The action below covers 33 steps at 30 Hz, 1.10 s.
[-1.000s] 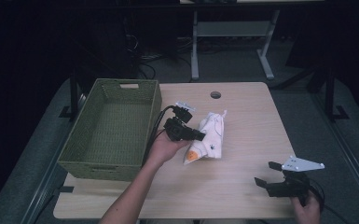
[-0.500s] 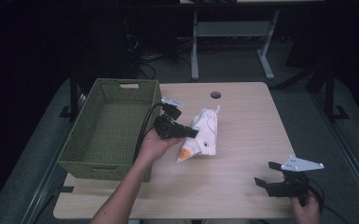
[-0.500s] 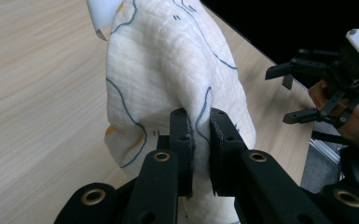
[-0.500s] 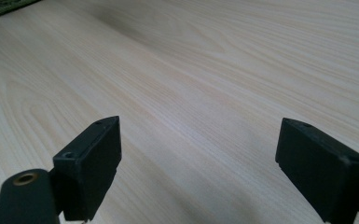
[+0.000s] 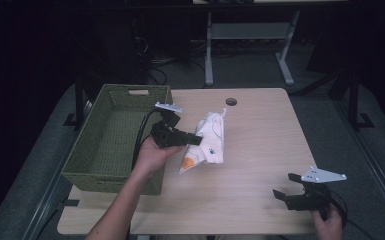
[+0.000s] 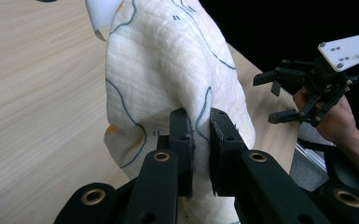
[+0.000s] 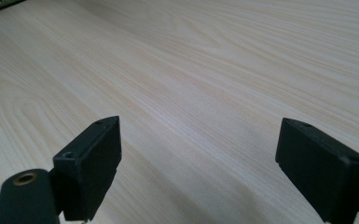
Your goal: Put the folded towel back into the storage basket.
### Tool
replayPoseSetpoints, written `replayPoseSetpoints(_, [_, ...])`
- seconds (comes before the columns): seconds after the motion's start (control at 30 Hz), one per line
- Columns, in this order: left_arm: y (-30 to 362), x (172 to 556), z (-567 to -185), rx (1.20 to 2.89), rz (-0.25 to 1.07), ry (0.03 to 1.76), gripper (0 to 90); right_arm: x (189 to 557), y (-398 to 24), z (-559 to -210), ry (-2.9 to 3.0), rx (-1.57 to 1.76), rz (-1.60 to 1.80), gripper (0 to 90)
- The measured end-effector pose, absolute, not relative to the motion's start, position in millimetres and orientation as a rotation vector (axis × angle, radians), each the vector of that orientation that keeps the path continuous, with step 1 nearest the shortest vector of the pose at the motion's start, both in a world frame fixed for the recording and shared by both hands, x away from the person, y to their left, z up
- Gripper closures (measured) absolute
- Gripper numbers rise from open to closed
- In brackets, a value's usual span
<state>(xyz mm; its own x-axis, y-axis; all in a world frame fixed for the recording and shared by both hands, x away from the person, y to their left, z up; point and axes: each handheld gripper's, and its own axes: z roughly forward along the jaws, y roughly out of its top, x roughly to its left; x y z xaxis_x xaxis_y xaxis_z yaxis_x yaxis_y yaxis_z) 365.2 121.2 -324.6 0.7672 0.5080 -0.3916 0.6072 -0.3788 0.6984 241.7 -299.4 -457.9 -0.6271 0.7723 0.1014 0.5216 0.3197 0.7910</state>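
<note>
1. Right, my left gripper [image 6: 196, 122] has its jaws nearly together, pinching a fold of the white cloth [image 6: 168, 74] between the pads.
2. I see that cloth [image 5: 207, 142] bunched and hanging from the grip, over the middle of the table [image 5: 260, 150], just beside the green basket [image 5: 115, 145] at the table's left edge.
3. The cloth is white, crinkled, with thin dark-blue lines and an orange patch at its lower end.
4. My right gripper [image 5: 287, 187] sits near the table's near right corner, jaws spread wide, with nothing between them but bare wood.
</note>
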Motion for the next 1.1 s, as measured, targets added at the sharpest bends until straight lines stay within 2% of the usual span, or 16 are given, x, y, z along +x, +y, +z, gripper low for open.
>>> replayPoseSetpoints(1.1, [159.9,368.3,-305.5,1.965,-0.143,0.863,82.2,243.5,-301.6,-458.3,2.282,1.184,1.199,13.7])
